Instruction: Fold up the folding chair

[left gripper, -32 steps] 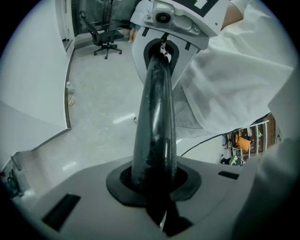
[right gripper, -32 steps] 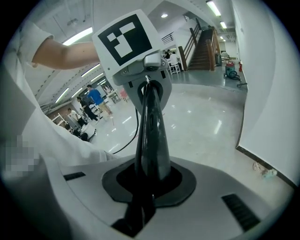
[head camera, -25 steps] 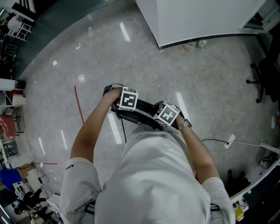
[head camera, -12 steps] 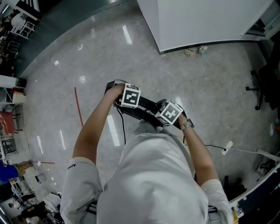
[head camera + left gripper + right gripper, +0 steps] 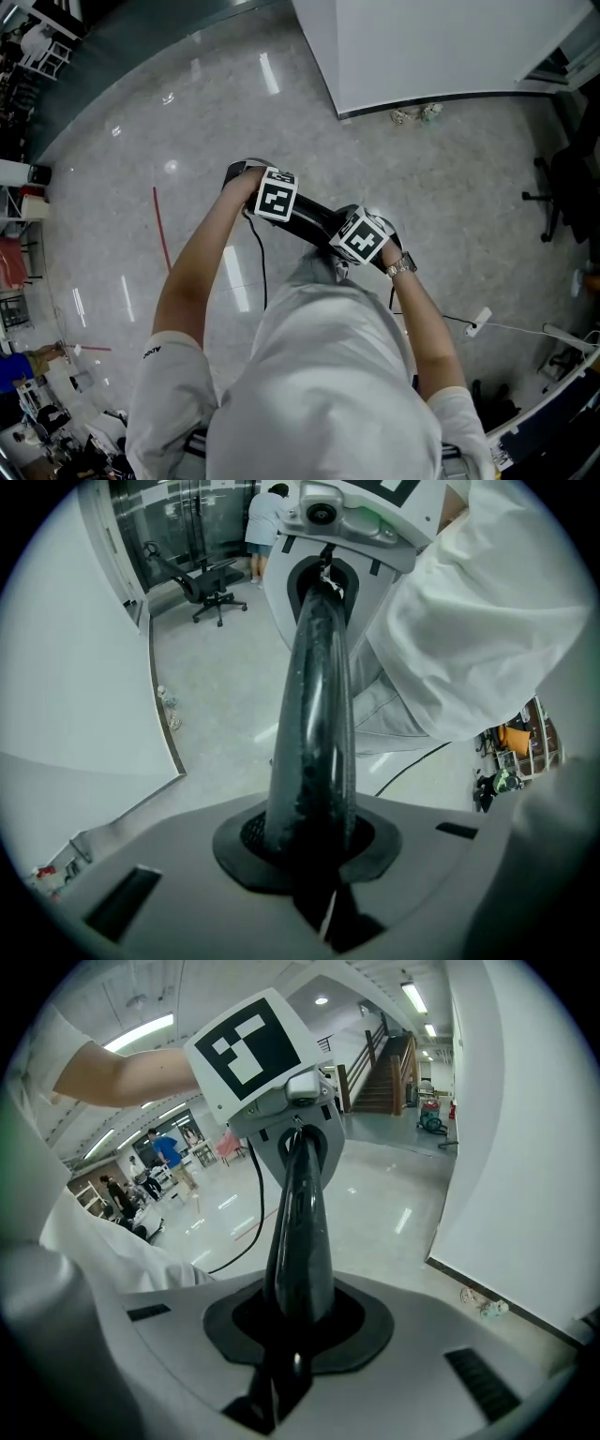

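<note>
- Both hands and the folding chair (image 5: 314,217) had shifted a little over the floor since the earlier frame, while the white partition (image 5: 441,47) stayed well apart from them.
- Only one black tube of the chair showed, close against the person's shirt; whether the chair was fully folded I could not tell.
- Left gripper (image 5: 314,846) was clamped on this tube at the end nearer the partition's corner, and the right gripper (image 5: 298,1321) was clamped on the same tube further from the corner.
- Risk, in my judgement: the tube was round and glossy, so it could turn or slide in the jaws and the chair could swing open.
- A white floor cable (image 5: 511,326), farther from the partition than the chair, could catch a foot.
- Each marker cube (image 5: 275,200) carried only a black-and-white square pattern; the sleeve print (image 5: 150,353) was too small to read.
</note>
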`<state>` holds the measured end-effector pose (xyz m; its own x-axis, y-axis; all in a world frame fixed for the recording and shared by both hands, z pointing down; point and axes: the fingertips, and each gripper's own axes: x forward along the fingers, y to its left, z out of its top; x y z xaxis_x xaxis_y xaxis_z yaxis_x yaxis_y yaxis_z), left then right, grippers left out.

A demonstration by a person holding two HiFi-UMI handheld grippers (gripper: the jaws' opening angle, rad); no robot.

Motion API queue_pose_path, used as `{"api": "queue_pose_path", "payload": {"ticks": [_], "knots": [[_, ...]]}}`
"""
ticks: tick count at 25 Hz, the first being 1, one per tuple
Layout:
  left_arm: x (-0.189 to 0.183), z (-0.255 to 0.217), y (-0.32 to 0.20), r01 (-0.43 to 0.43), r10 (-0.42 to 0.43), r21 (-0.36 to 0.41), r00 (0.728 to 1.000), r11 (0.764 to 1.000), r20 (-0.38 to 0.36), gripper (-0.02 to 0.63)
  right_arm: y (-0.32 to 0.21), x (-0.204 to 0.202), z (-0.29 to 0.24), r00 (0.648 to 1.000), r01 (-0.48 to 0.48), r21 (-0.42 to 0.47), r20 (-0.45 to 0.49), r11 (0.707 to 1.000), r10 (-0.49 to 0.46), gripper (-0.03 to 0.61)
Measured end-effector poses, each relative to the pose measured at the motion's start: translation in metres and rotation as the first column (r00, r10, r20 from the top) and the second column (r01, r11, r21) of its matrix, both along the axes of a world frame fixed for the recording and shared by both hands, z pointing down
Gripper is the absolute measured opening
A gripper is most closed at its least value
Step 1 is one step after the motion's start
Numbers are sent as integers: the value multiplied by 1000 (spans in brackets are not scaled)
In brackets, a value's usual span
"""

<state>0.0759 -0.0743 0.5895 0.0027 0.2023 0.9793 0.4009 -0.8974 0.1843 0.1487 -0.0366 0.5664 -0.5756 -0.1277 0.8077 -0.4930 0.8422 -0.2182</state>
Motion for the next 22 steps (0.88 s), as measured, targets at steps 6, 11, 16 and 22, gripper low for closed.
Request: {"api": "queue_pose_path", "payload": {"ticks": [6, 11, 16, 22], "knots": [[28, 0, -33, -48, 48, 9, 999, 999, -9, 72, -29, 26, 0, 999, -48, -22, 5, 999, 48, 61], [37, 3, -53, -102, 102, -3, 995, 995, -12, 71, -44, 31, 1, 995, -91, -56, 31, 994, 93, 72], [24, 8, -74, -39, 38, -43, 999, 998, -12, 69, -72, 22, 6, 999, -24, -60, 19, 998, 26, 71], [7, 13, -93, -24, 23, -67, 1000, 997, -19, 67, -95, 6, 10, 1000, 3, -99, 9, 995, -2, 71]]}}
